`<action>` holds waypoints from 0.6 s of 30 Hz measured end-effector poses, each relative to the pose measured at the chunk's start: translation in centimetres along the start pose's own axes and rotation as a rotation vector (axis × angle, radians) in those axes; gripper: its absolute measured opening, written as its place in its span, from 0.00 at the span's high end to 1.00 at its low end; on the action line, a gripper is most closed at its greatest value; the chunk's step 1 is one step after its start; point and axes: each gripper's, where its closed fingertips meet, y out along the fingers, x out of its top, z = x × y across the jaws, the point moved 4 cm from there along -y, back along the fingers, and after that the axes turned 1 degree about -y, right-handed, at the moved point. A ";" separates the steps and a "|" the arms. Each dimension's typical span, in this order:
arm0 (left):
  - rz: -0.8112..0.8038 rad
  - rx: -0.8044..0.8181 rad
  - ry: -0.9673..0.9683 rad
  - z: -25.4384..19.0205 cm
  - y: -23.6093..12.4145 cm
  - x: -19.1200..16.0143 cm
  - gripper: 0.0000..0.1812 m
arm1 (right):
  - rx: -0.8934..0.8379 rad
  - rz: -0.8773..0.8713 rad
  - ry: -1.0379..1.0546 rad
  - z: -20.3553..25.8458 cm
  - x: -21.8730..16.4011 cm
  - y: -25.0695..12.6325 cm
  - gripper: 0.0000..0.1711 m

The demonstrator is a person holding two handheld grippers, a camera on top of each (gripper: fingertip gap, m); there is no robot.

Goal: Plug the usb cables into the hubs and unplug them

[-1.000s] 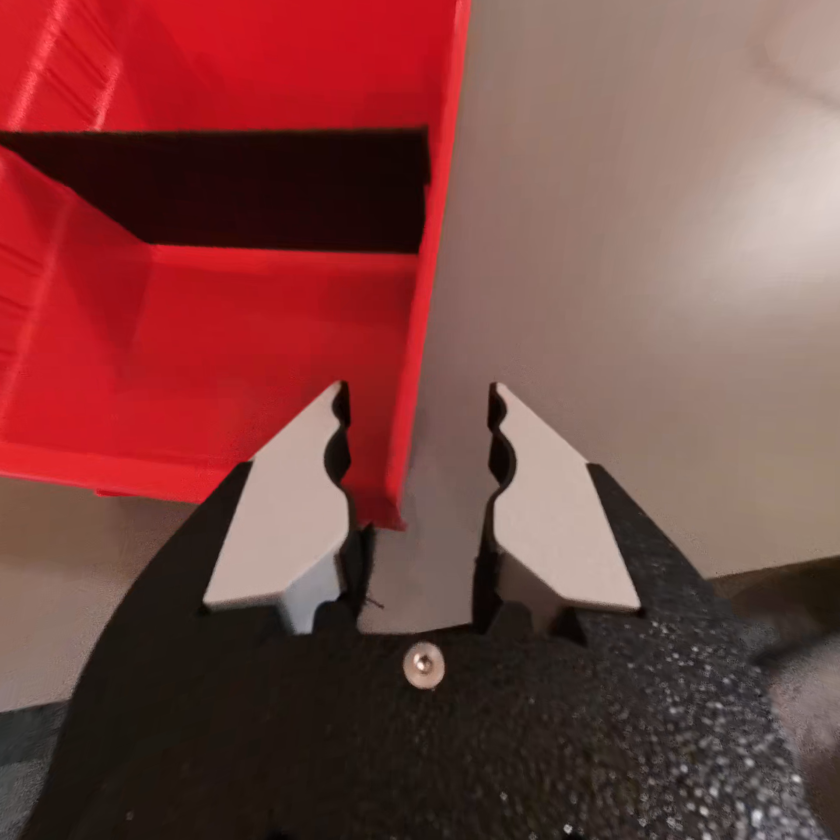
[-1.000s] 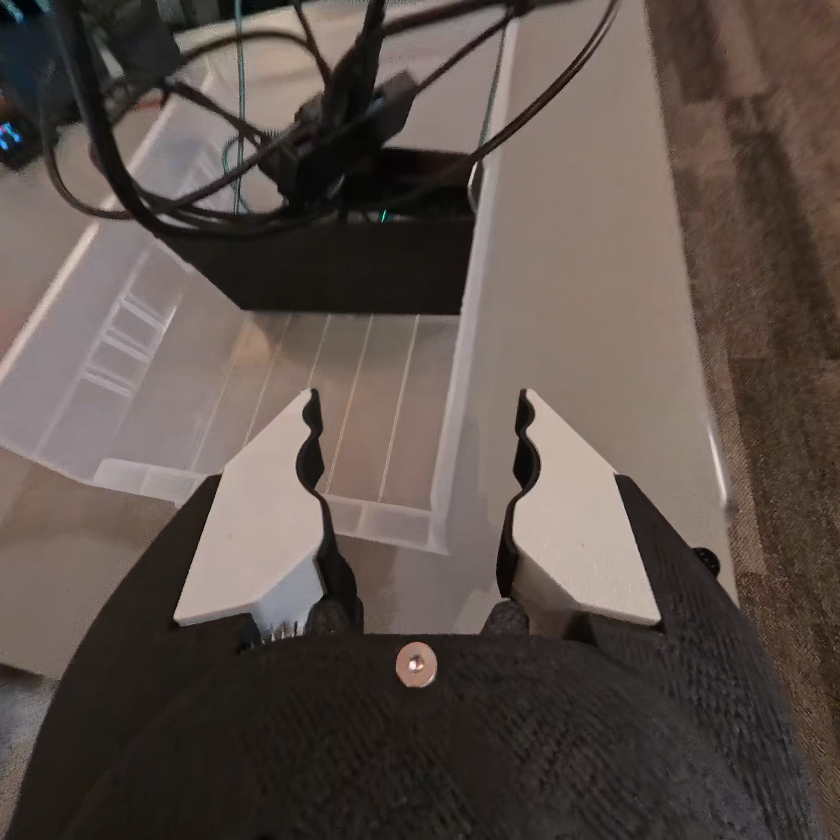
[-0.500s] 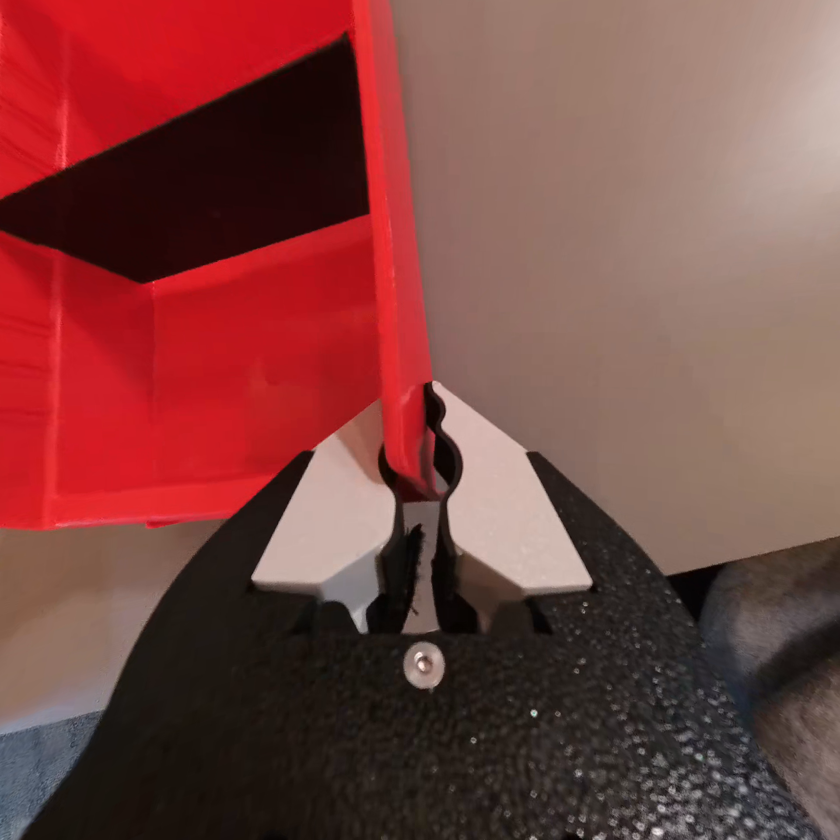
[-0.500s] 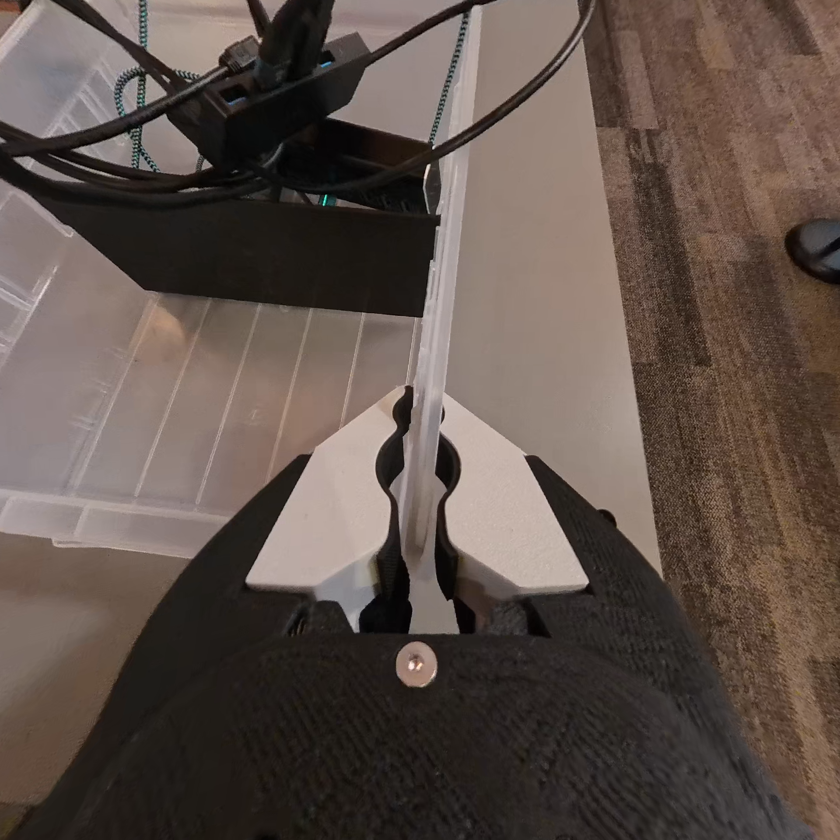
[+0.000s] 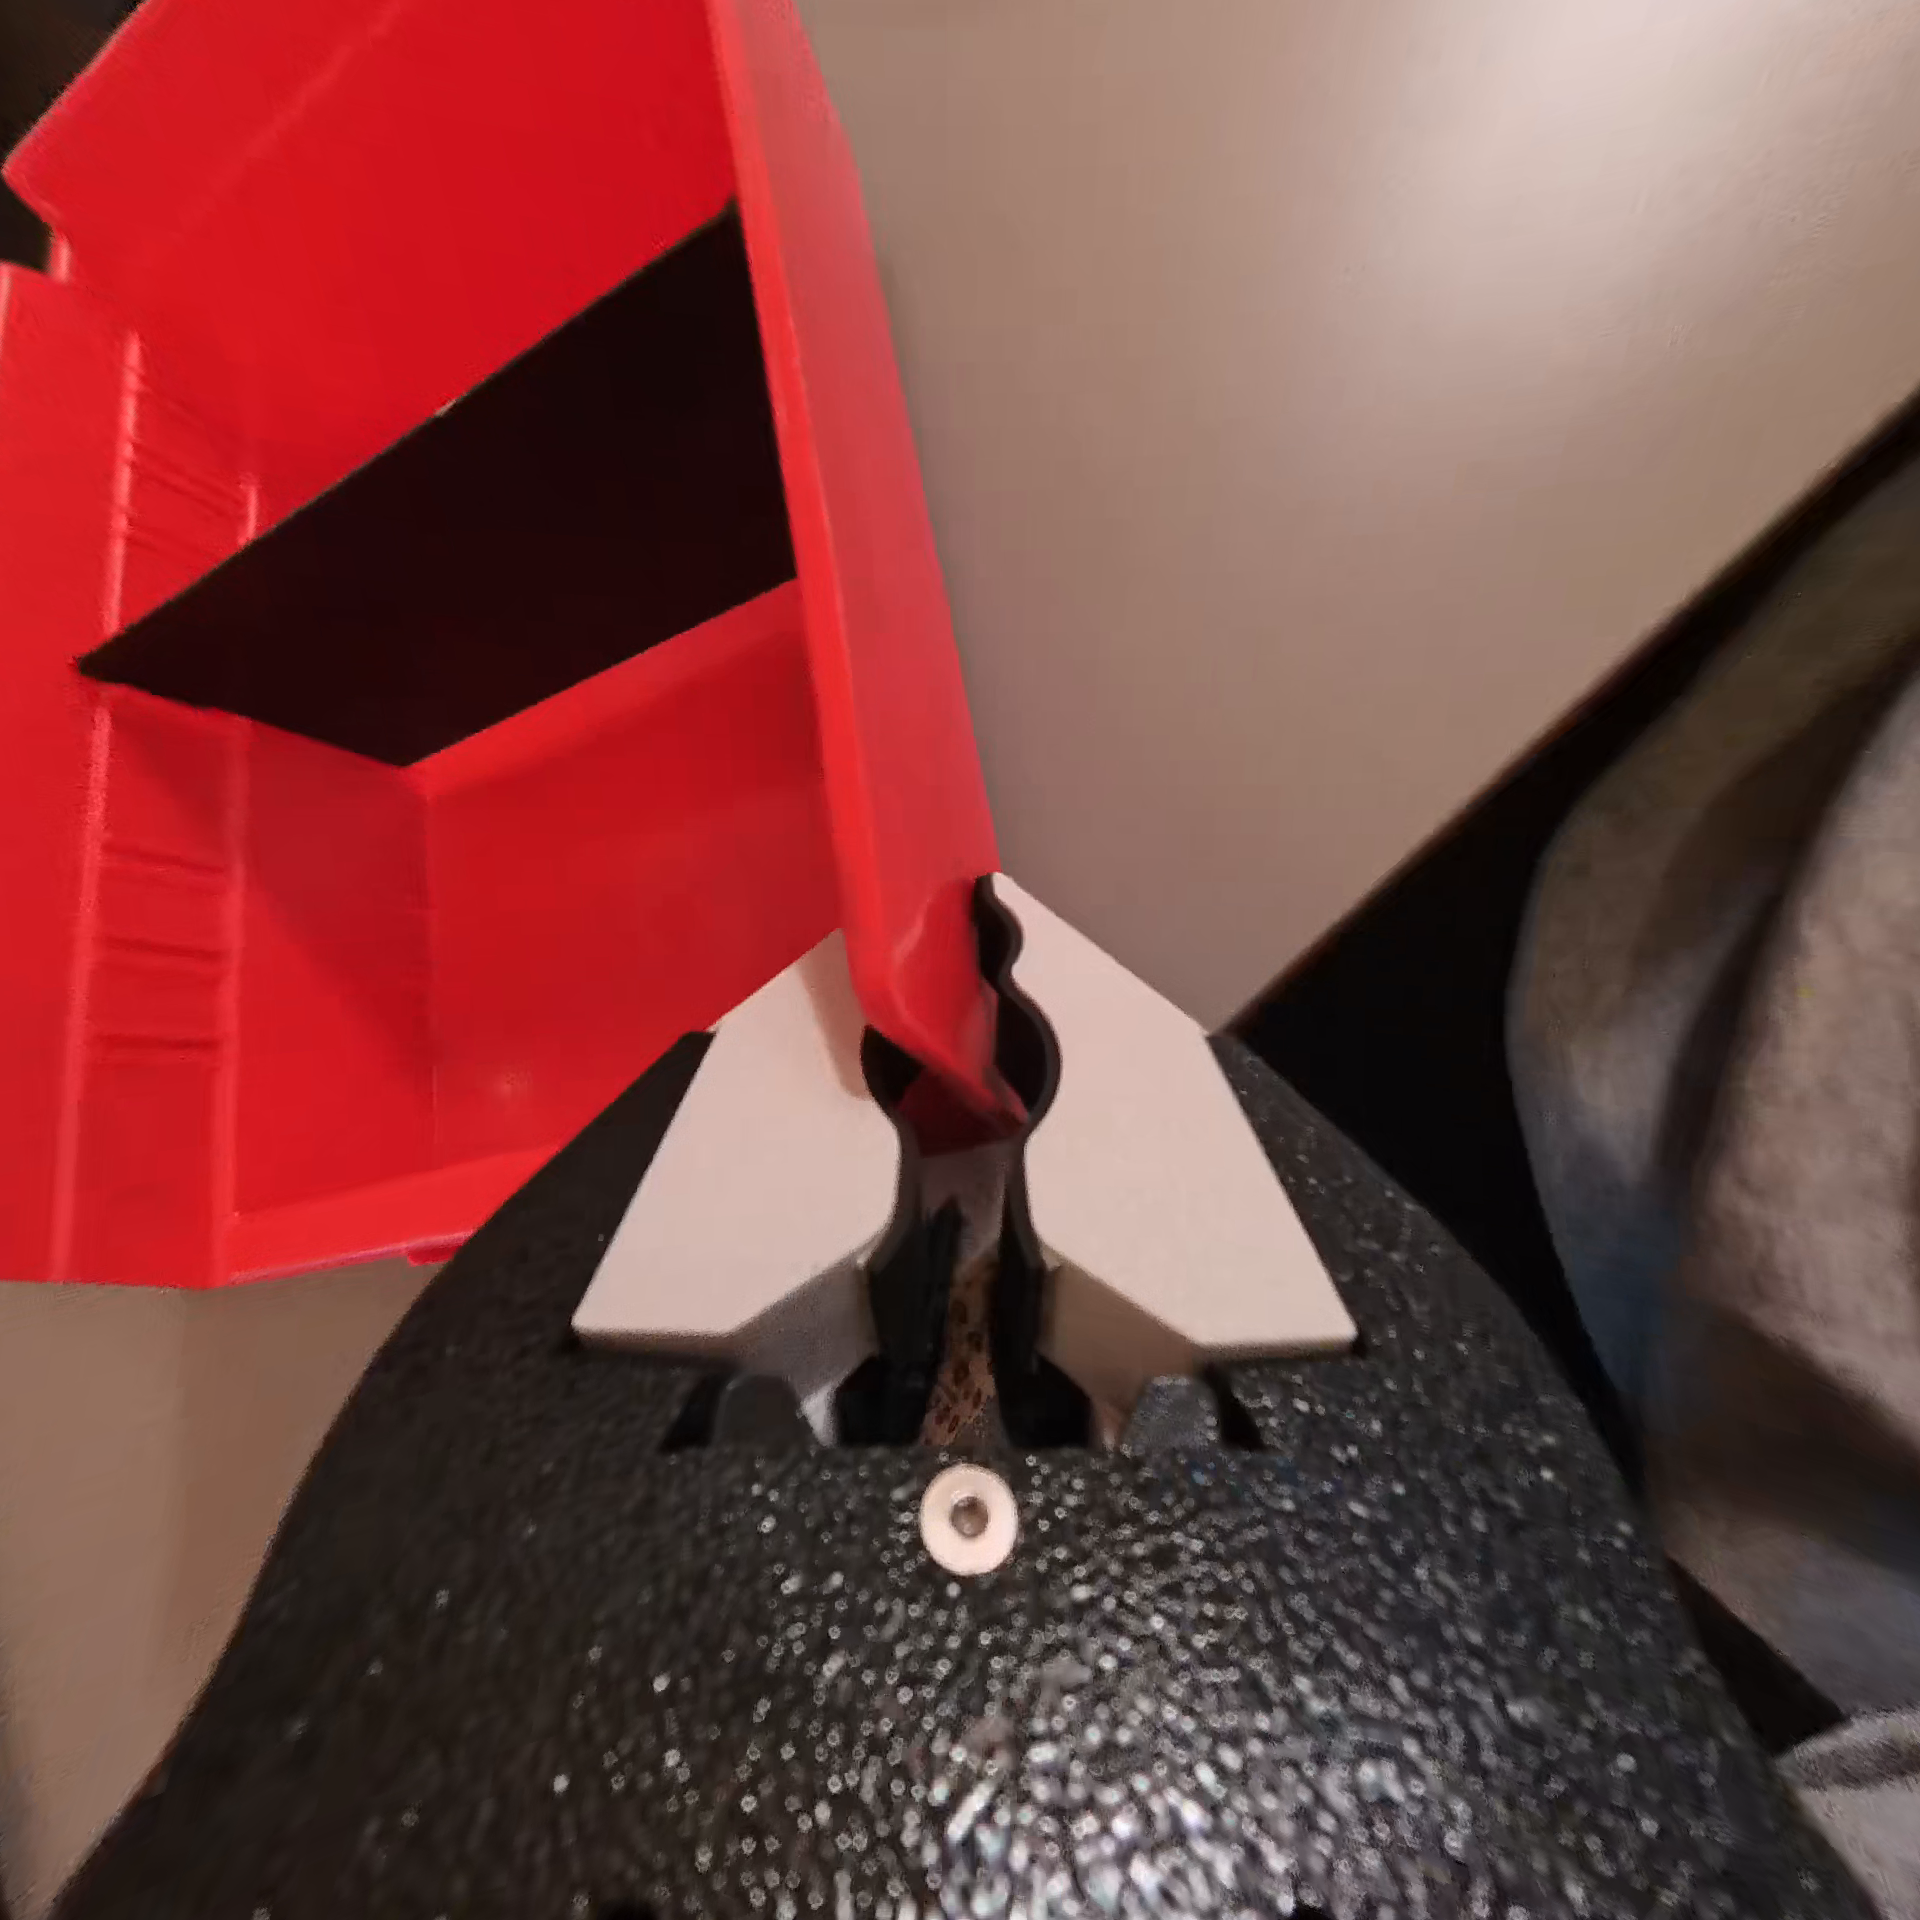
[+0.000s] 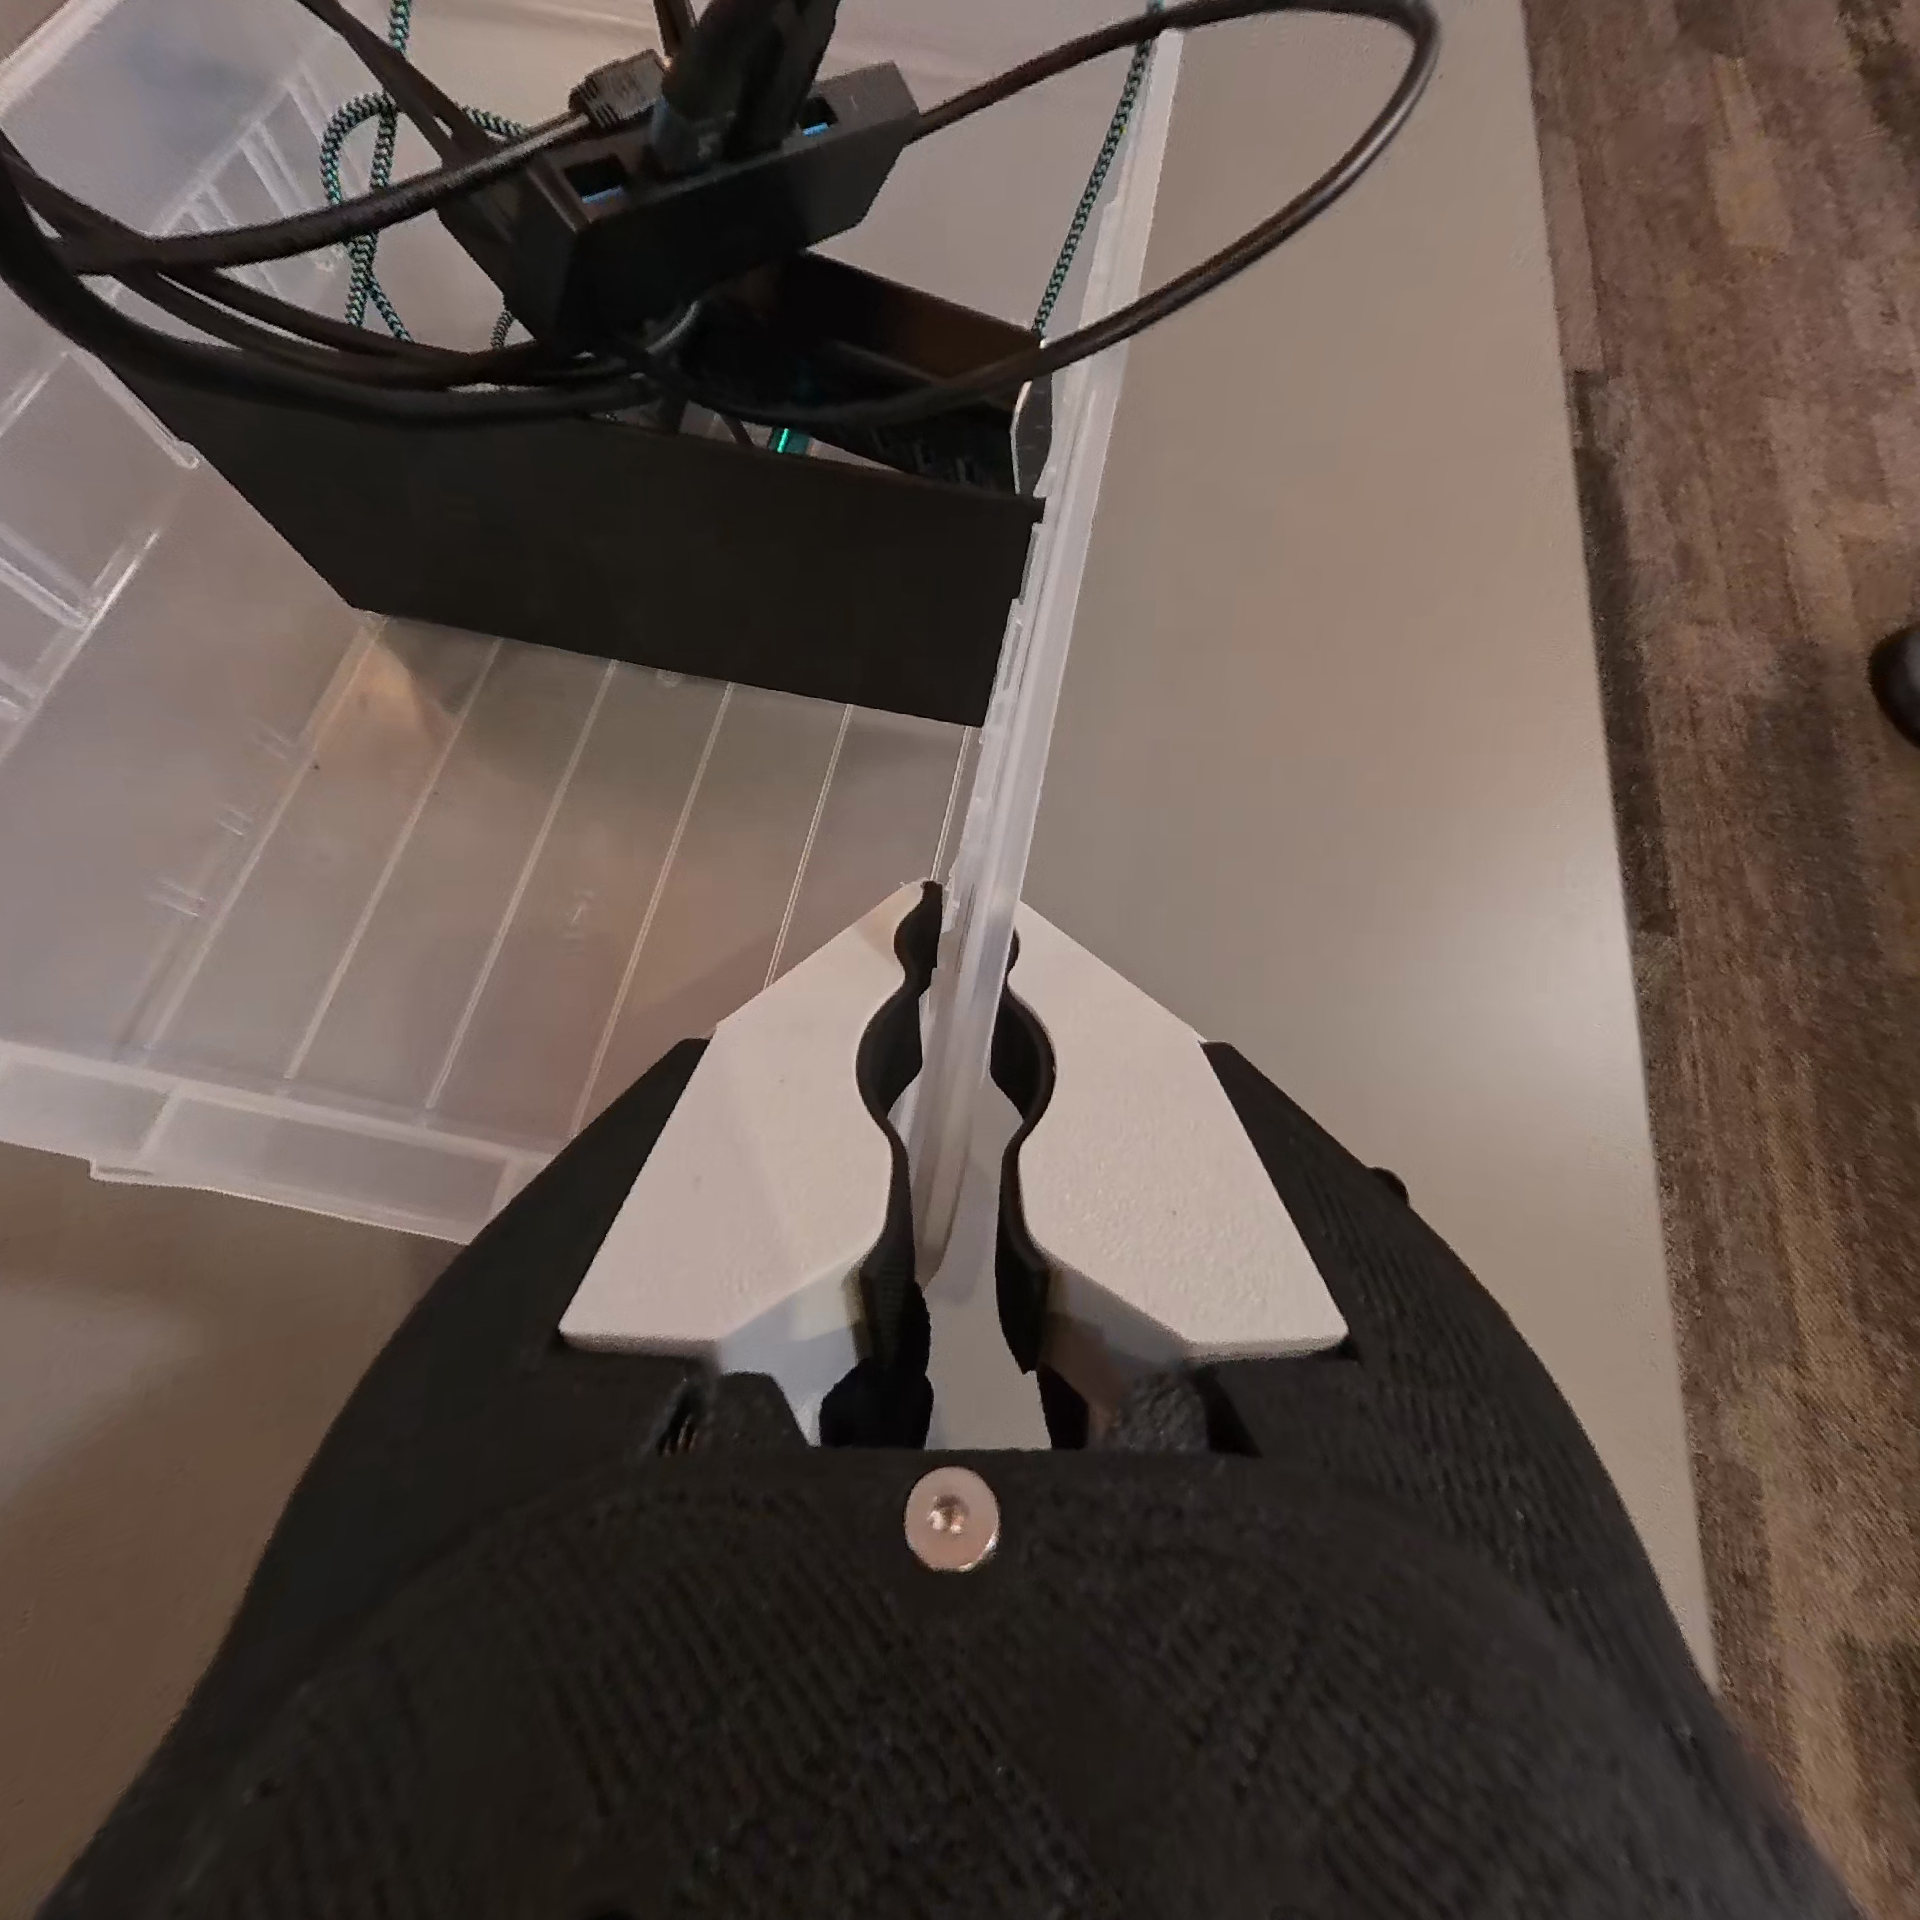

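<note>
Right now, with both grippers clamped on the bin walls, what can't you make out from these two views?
- Left wrist view: the red bin runs off the left edge; its rear section behind the black divider is hidden.
- Right wrist view: the space behind the black divider in the clear bin is mostly hidden.
- The USB hub ports are blocked by cables; free ports can't be counted.
- Neither gripper shows in the other's view.

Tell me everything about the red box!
The red box is an open bin of shiny red plastic with ribbed walls. A black divider crosses its inside, and nothing lies in the parts that show. It looks tilted against the beige table. The left tongs are shut on the near end of its right wall.
</note>
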 end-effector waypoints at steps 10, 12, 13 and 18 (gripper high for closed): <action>-0.096 -0.275 0.113 -5.1 -7.7 1.8 0.98 | 0.014 -0.002 -0.011 4.5 2.1 2.4 0.98; -0.081 -0.271 0.142 -5.8 -9.4 2.3 0.98 | 0.018 -0.003 -0.015 5.7 2.5 2.8 0.97; -0.073 -0.264 0.156 -6.2 -10.1 2.6 0.98 | 0.023 -0.004 -0.017 6.3 2.7 3.0 0.97; -0.036 -0.182 0.284 -7.9 -13.3 4.7 0.98 | 0.132 -0.021 -0.063 10.8 3.7 4.0 0.88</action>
